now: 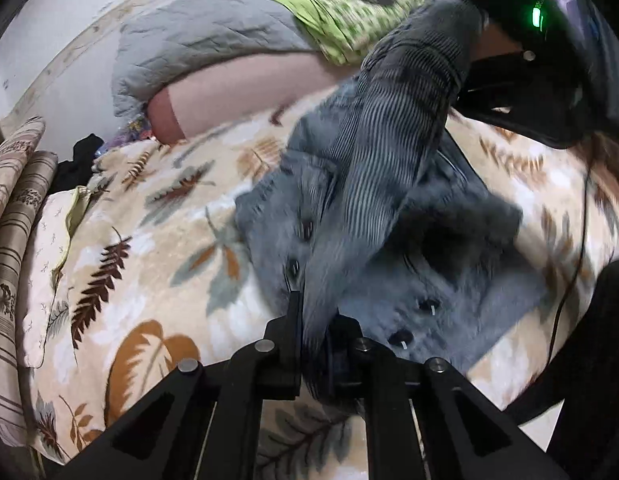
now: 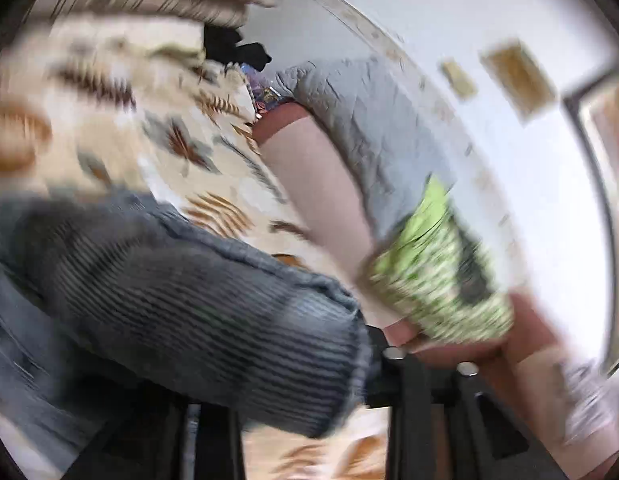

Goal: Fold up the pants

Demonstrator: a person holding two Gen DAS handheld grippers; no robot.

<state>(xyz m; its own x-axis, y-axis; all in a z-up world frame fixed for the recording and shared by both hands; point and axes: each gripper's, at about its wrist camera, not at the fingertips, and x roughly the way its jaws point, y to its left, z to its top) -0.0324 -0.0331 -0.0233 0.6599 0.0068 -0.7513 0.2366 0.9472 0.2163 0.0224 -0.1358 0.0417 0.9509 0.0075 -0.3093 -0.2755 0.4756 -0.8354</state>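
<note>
Left tongs (image 1: 315, 320) (angled down) on pants (image 1: 393, 168)

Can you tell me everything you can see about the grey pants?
The pants are blue-grey and look like ribbed corduroy, with a few dark buttons. They lie rumpled on a leaf-patterned blanket. One long part is lifted and stretched between the two claws. The left claw is pinched shut on one end. The other end drapes over the right claw, near its hem; whether that claw is squeezing it is hidden by the cloth. The pictures are blurry there.
</note>
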